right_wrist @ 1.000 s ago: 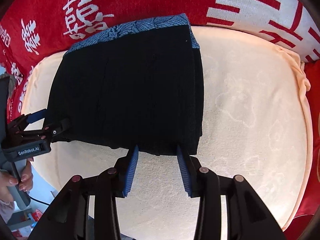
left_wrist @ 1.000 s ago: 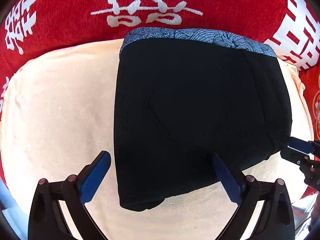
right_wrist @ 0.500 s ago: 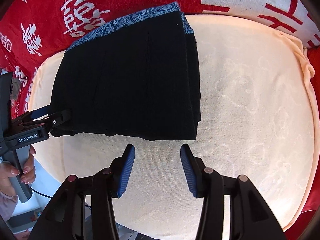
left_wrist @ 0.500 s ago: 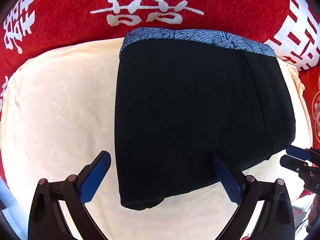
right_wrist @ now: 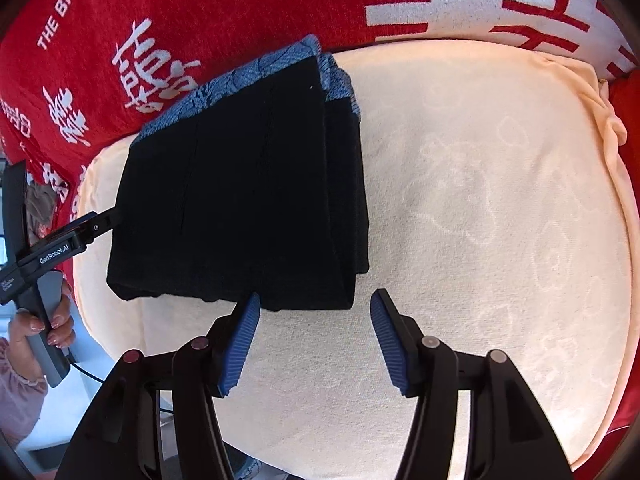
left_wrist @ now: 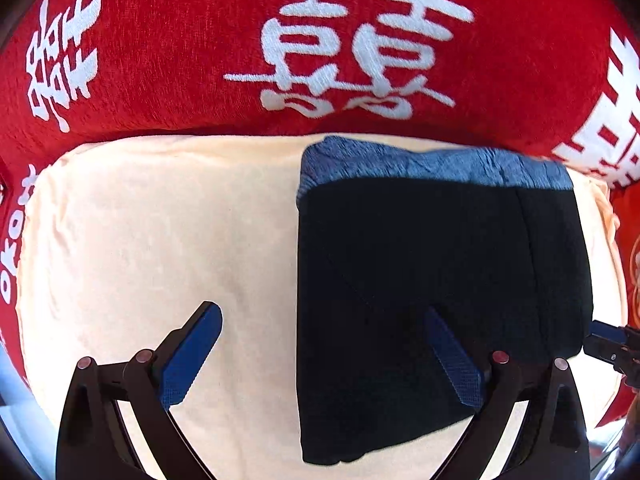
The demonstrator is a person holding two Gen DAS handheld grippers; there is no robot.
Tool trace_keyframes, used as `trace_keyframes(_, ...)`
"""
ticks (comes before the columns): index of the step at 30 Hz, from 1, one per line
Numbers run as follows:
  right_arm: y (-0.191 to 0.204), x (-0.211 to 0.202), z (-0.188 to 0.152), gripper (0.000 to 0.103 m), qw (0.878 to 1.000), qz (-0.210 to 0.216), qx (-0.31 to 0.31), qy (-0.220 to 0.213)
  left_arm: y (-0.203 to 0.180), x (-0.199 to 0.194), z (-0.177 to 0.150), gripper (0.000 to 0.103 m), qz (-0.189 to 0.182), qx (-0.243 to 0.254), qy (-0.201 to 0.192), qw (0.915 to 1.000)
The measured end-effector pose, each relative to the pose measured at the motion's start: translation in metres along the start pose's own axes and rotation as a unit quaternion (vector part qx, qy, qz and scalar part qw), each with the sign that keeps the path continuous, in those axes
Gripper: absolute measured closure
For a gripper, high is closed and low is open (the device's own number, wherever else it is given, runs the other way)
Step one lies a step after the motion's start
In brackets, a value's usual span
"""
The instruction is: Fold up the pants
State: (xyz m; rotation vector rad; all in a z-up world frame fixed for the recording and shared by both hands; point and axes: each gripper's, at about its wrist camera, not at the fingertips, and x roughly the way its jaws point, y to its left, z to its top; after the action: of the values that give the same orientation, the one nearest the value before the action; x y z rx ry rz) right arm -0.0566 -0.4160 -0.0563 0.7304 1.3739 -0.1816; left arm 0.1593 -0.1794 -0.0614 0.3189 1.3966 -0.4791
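Observation:
The black pants lie folded into a thick rectangle on a cream cushion, with the blue patterned waistband at the far edge. My left gripper hangs wide open above them, one finger over the cushion and one over the black cloth, holding nothing. In the right wrist view the pants sit at the left. My right gripper hovers at their near right corner, its jaws opening and its pads pressing on nothing. The left gripper shows at the pants' left edge.
A red blanket with white characters rises behind the cushion and wraps round its sides. The cushion's right half is bare cream cloth. A person's hand grips the left tool's handle past the cushion's left edge.
The left gripper has moved left, so the pants now sit to the right in its view. The right gripper's jaws have widened and drawn back from the pants' near edge.

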Motion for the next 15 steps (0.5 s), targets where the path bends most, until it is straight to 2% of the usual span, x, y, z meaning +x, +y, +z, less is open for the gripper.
trace_keyframes(3, -0.009, 0.000, 0.013, 0.041, 1.000, 0.018, 0.023, -0.010, 0.009, 0.003, 0.017, 0.002, -0.018, -0.016, 0.002, 0.9997)
trace_keyframes(6, -0.014, -0.001, 0.025, 0.041, 0.998, 0.046, 0.027, -0.017, 0.015, 0.014, 0.028, 0.002, -0.019, -0.016, 0.014, 0.9996)
trace_keyframes(8, -0.015, 0.003, 0.032, 0.034, 0.997, 0.068, 0.028, -0.013, 0.020, 0.021, 0.031, 0.002, -0.031, -0.013, 0.024, 0.9991)
trace_keyframes(9, -0.018, 0.006, 0.038, 0.025, 0.996, 0.082, 0.032, -0.005, 0.023, 0.023, 0.032, 0.002, -0.039, -0.010, 0.026, 0.9988)
trace_keyframes(15, -0.035, 0.025, 0.054, 0.024, 0.991, 0.121, 0.053, 0.015, 0.034, 0.034, 0.033, 0.002, -0.085, 0.020, 0.049, 0.9950)
